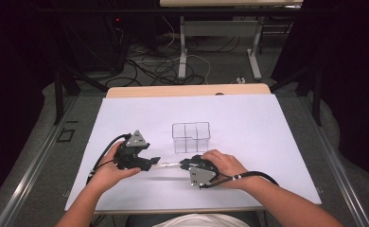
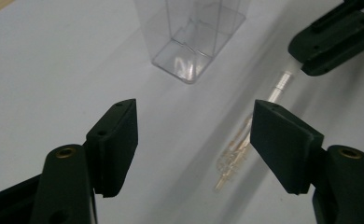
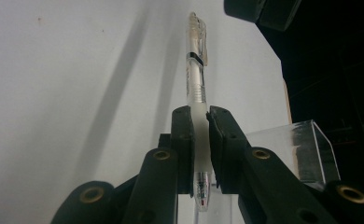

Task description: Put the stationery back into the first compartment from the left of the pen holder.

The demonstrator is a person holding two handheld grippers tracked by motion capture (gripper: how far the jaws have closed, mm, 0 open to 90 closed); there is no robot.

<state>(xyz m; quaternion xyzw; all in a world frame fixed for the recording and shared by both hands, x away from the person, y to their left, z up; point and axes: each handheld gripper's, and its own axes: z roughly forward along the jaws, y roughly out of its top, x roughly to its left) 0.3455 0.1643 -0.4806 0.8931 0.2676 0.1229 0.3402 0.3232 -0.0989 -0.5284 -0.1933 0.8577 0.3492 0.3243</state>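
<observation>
The clear plastic ballpoint pen (image 3: 197, 70) has a see-through barrel, a frosted grip sleeve, a transparent clip near its far end and a thin black band across the barrel. The right gripper (image 3: 199, 140) has its two black jaws clamped on the frosted grip section, with the tip poking out below them and the clipped end reaching out beyond them above the white table sheet (image 1: 249, 123). In the high view the pen (image 1: 167, 164) runs level between the two hands, near the table's front edge. The left gripper (image 2: 194, 135) stands with its jaws apart, nothing pressed between the pads; the pen's clipped end (image 2: 236, 154) lies just beside the right-hand pad. The clear plastic box with inner dividers (image 1: 191, 137) stands just behind the grippers
</observation>
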